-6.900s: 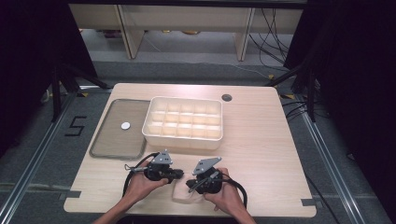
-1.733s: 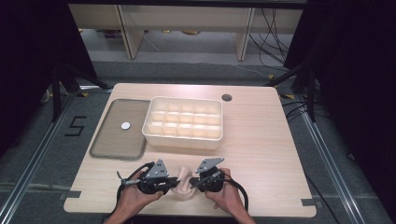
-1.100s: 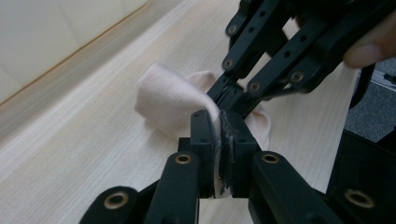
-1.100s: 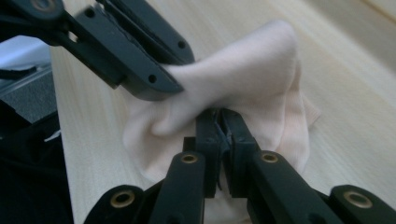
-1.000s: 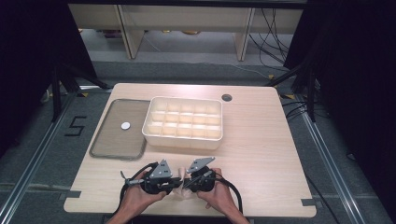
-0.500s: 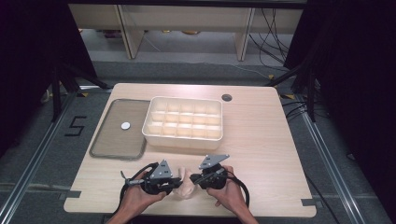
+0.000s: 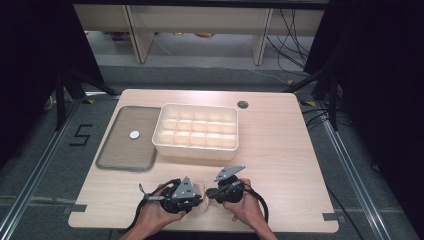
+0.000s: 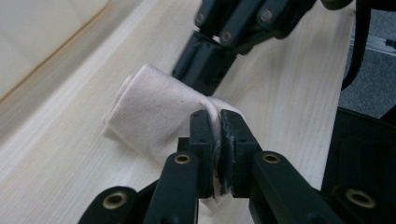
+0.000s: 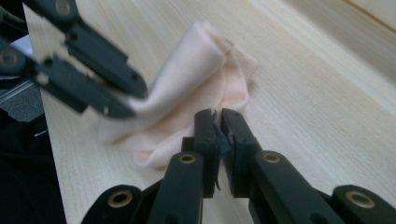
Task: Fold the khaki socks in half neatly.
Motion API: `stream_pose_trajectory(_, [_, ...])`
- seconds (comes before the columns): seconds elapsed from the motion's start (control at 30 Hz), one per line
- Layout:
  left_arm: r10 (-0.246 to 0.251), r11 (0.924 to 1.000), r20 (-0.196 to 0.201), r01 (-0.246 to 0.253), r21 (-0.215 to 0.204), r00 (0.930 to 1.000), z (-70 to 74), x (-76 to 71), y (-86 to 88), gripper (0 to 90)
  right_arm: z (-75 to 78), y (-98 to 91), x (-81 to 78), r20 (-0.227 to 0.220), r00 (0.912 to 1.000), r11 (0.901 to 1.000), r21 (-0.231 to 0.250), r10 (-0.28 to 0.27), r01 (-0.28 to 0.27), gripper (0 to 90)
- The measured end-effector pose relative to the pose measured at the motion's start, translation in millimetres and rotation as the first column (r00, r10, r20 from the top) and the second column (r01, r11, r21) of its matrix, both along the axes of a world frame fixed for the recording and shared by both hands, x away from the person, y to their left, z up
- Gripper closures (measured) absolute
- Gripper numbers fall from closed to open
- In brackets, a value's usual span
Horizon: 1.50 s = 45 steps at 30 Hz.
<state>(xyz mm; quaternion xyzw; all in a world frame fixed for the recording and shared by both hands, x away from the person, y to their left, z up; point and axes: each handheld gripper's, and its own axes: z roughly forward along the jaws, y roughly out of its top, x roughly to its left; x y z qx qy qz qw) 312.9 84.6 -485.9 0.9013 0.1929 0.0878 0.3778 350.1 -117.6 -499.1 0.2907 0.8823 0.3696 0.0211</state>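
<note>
A small pale pink folded cloth is seen on the light wooden bench near its front edge, between both tools; the left tool is clamped on a fold of it; the right tool is closed just beside the cloth, nothing visibly gripped; a cream plastic compartment tray and a grey flat lid lie well behind, unobstructing.

The table is being lit evenly from above in the high view, while both flanks of the room are being left in near-black shadow. Only soft, short shadows are being cast beside the compartment box. In the left gripper view the near jaws are being rendered sharply, and the far background is being blurred. In the right gripper view the left gripper is being smeared by blur, and the pale cloth is being slightly washed out.
</note>
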Motion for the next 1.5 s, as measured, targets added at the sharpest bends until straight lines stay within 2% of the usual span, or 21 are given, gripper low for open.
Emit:
stream_pose_trajectory(0.03, [-0.010, 0.9999, -0.002, 0.010, 0.013, 0.9999, -1.7, 1.2, -3.0, 83.3, 4.0, -3.4, -0.2, -0.028, 0.9990, 0.9991, 0.022, -0.035, 0.036, 85.0])
stream_pose_trajectory(0.07, [-0.010, 0.9999, -0.002, 0.010, 0.013, 0.9999, -1.7, 1.2, -3.0, 83.3, 4.0, -3.4, -0.2, -0.028, 0.9990, 0.9991, 0.022, -0.035, 0.036, 85.0])
stream_pose_trajectory(0.13, [-0.009, 1.0000, -0.011, 0.009, 0.004, 0.9999, -4.2, 2.7, -6.2, 83.3, 9.5, -9.8, 3.6, 0.013, 0.9988, 0.9983, 0.035, -0.046, 0.046, 85.2])
stream_pose_trajectory(0.17, [-0.007, 1.0000, -0.021, 0.007, 0.005, 0.9998, -5.5, 3.4, -8.4, 83.2, 17.4, -14.9, 4.8, 0.040, 0.9974, 0.9957, 0.074, -0.060, 0.056, 85.5])
stream_pose_trajectory(0.2, [-0.028, 0.9994, -0.014, 0.028, 0.017, 0.9995, -5.5, 5.6, -8.9, 83.2, 20.4, -16.6, 4.9, 0.049, 0.9971, 0.9947, 0.088, -0.059, 0.054, 85.7])
stream_pose_trajectory(0.33, [-0.033, 0.9993, -0.020, 0.033, 0.016, 0.9993, -6.9, 7.0, -11.0, 83.1, 30.8, -16.3, 2.8, 0.052, 0.9973, 0.9889, 0.142, -0.051, 0.043, 85.8])
stream_pose_trajectory(0.4, [-0.011, 0.9999, -0.033, 0.012, 0.009, 0.9994, -7.5, 5.1, -11.7, 83.0, 30.6, -11.3, 2.7, 0.058, 0.9978, 0.9883, 0.150, -0.033, 0.024, 85.8])
stream_pose_trajectory(0.57, [-0.015, 0.9998, -0.026, 0.016, 0.011, 0.9995, -7.6, 6.9, -10.5, 82.7, 24.1, 2.4, 3.2, 0.034, 0.9994, 0.9930, 0.117, 0.011, -0.015, 85.8])
stream_pose_trajectory(0.6, [-0.008, 0.9999, -0.044, 0.008, -0.012, 0.9990, -8.2, 6.4, -10.7, 82.4, 21.7, 4.1, 3.7, 0.034, 0.9993, 0.9941, 0.107, 0.016, -0.020, 85.8])
stream_pose_trajectory(0.73, [0.001, 0.9995, -0.058, -0.003, -0.031, 0.9983, -6.4, 6.2, -9.5, 74.9, 14.2, 5.3, 4.9, 0.020, 0.9997, 0.9979, 0.063, 0.017, -0.018, 86.3])
stream_pose_trajectory(0.77, [0.009, 0.9970, -0.075, -0.015, -0.077, 0.9971, -0.9, 7.1, -6.1, 71.2, 8.9, 5.4, 5.7, 0.001, 1.0000, 0.9991, 0.041, 0.000, 0.000, 86.4])
stream_pose_trajectory(0.8, [0.016, 0.9951, -0.084, -0.024, -0.096, 0.9964, 2.5, 7.8, -3.3, 70.2, 7.5, 5.4, 6.8, 0.002, 0.9999, 0.9992, 0.040, 0.011, -0.011, 86.4])
stream_pose_trajectory(0.87, [0.021, 0.9934, -0.085, -0.031, -0.110, 0.9962, 7.2, 8.6, 0.1, 70.1, 7.3, 5.9, 6.4, -0.009, 1.0000, 0.9993, 0.038, 0.002, -0.001, 86.5])
stream_pose_trajectory(0.9, [0.026, 0.9890, -0.086, -0.038, -0.143, 0.9960, 15.9, 10.8, 7.5, 71.7, 8.4, 6.7, 5.6, -0.007, 1.0000, 0.9993, 0.037, 0.007, -0.007, 86.5])
stream_pose_trajectory(0.97, [0.038, 0.9869, -0.092, -0.051, -0.153, 0.9951, 21.2, 12.2, 13.9, 75.1, 8.0, 6.9, 5.5, -0.005, 1.0000, 0.9994, 0.036, 0.005, -0.005, 86.5])
stream_pose_trajectory(1.07, [0.050, 0.9859, -0.109, -0.067, -0.154, 0.9928, 20.1, 12.3, 17.4, 80.4, 8.0, 6.6, 5.4, -0.007, 1.0000, 0.9993, 0.036, 0.006, -0.006, 86.5])
stream_pose_trajectory(1.17, [0.025, 0.9895, -0.154, -0.047, -0.136, 0.9877, 6.5, 9.0, 11.2, 82.3, 7.0, 6.6, 5.7, 0.005, 1.0000, 0.9995, 0.033, 0.006, -0.006, 86.5])
stream_pose_trajectory(1.27, [-0.010, 0.9949, -0.152, -0.005, -0.101, 0.9884, -1.8, 5.3, 2.9, 83.3, 7.4, 6.8, 5.0, 0.001, 1.0000, 0.9995, 0.031, 0.005, -0.005, 86.5])
stream_pose_trajectory(1.3, [-0.029, 0.9988, -0.125, 0.024, -0.042, 0.9918, -9.3, 0.4, -4.5, 83.7, 7.2, 6.5, 4.8, 0.002, 1.0000, 0.9995, 0.030, 0.009, -0.009, 86.7])
stream_pose_trajectory(1.43, [-0.020, 0.9995, -0.114, 0.017, -0.027, 0.9933, -10.9, -3.2, -9.2, 85.4, 7.4, 6.2, 4.2, -0.001, 0.9999, 0.9995, 0.029, 0.012, -0.012, 86.8])
stream_pose_trajectory(1.5, [-0.026, 0.9989, -0.109, 0.021, -0.041, 0.9937, -12.0, -2.0, -8.0, 85.6, 7.9, 5.5, 3.7, -0.008, 0.9999, 0.9995, 0.029, 0.008, -0.007, 86.7])
